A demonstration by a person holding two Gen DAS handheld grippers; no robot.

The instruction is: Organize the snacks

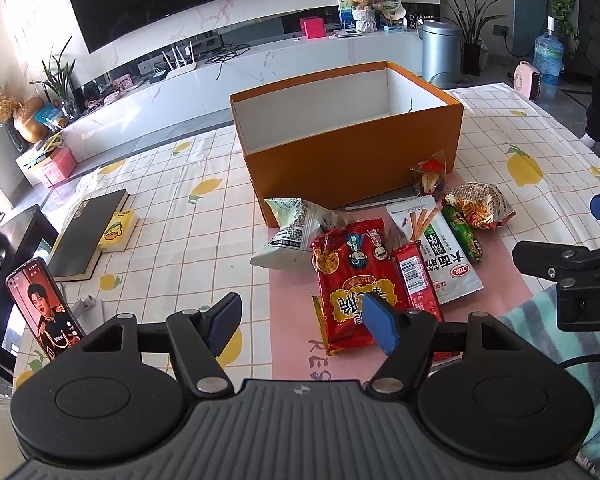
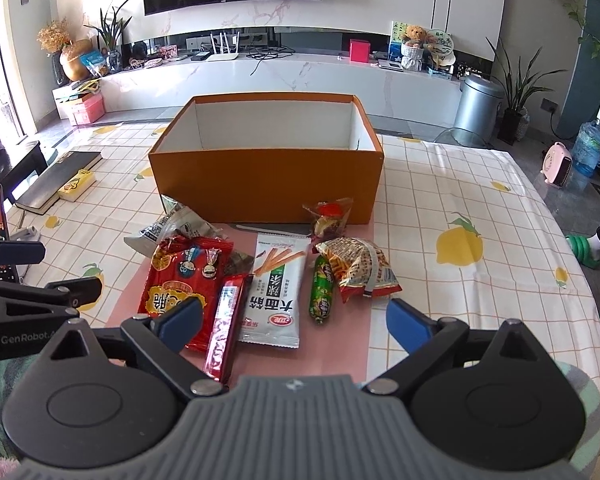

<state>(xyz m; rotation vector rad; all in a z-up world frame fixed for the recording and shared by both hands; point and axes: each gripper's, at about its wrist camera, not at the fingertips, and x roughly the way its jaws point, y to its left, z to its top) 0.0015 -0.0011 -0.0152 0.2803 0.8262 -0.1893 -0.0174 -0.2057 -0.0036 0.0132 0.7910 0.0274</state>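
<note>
Snacks lie in a loose cluster on a pink mat (image 2: 340,344), just in front of an open orange box (image 2: 266,182) whose white inside looks bare, though its floor is mostly hidden. From left to right: a grey crumpled bag (image 2: 172,226), a large red snack bag (image 2: 180,280), a slim red bar (image 2: 226,320), a white breadstick packet (image 2: 274,296), a green sausage stick (image 2: 322,290) and a crinkled noodle-snack bag (image 2: 358,268). A small clear candy packet (image 2: 328,216) rests against the box front. The left hand-held gripper (image 1: 300,326) hovers over the red bag with its blue fingers apart, holding nothing. The right hand-held gripper (image 2: 294,320) is likewise spread wide and unladen above the packets. Everything sits on a counter (image 2: 480,208) covered by a lemon-print checked cloth. To the left lie a black book (image 1: 88,234) and a propped phone (image 1: 44,308).
</note>
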